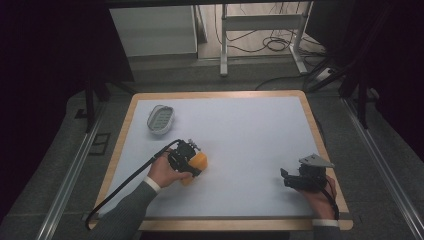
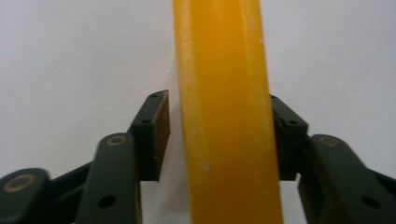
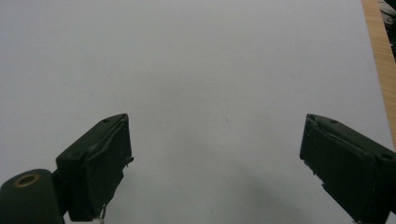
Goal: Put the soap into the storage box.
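We count two grippers, one yellow block, one grey basket. Near right: right gripper low over white table, jaws wide, nothing between. Near left: left gripper angled down over yellow block; jaws narrow round block, one pad touching, other just short. Far left: grey basket, well apart from block.

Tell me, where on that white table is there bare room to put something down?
Bare room spans the table middle and far right, between the yellow block and the right gripper. It is crowded near left, around the left gripper, and by the small tray.
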Action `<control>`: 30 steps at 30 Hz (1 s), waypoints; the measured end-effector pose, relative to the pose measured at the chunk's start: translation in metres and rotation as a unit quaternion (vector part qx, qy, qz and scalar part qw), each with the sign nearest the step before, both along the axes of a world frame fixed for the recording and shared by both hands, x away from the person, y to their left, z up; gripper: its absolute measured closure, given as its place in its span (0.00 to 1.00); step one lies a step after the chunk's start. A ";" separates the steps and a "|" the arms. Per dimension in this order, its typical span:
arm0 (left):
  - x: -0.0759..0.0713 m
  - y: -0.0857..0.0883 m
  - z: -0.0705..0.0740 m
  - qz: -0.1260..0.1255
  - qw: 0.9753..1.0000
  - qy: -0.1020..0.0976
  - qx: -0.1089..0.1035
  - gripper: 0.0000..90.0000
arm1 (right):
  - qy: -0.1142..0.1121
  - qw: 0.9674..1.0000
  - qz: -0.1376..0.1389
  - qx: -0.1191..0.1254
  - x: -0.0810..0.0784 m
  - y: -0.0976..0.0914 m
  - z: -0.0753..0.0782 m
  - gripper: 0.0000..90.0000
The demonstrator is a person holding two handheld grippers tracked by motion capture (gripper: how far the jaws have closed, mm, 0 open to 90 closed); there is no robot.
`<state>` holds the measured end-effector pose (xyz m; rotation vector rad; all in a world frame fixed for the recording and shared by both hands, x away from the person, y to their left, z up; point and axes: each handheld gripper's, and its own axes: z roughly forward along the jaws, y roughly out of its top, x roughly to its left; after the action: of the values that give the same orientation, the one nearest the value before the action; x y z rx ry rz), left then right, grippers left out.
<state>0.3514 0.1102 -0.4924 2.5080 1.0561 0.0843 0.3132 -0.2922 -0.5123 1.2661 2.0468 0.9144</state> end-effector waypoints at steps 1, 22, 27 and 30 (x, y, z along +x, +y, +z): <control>0.000 0.000 0.000 -0.001 1.000 0.002 -0.004 0.58 | 0.000 1.000 -0.001 0.001 0.000 0.000 0.000 0.10; 0.008 0.017 0.007 0.001 1.000 -0.003 -0.025 0.68 | -0.031 0.999 -0.026 0.006 -0.003 -0.004 0.006 0.10; 0.011 0.025 0.014 0.005 0.999 -0.005 -0.031 0.68 | -0.031 0.999 -0.025 0.007 -0.003 -0.004 0.006 0.10; 0.013 0.031 0.019 0.008 0.999 -0.014 -0.041 0.68 | -0.030 0.999 -0.025 0.008 -0.003 -0.004 0.006 0.10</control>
<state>0.3640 0.1412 -0.4738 2.4179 1.0483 0.0781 0.3102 -0.2960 -0.5064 1.2772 1.9576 0.9354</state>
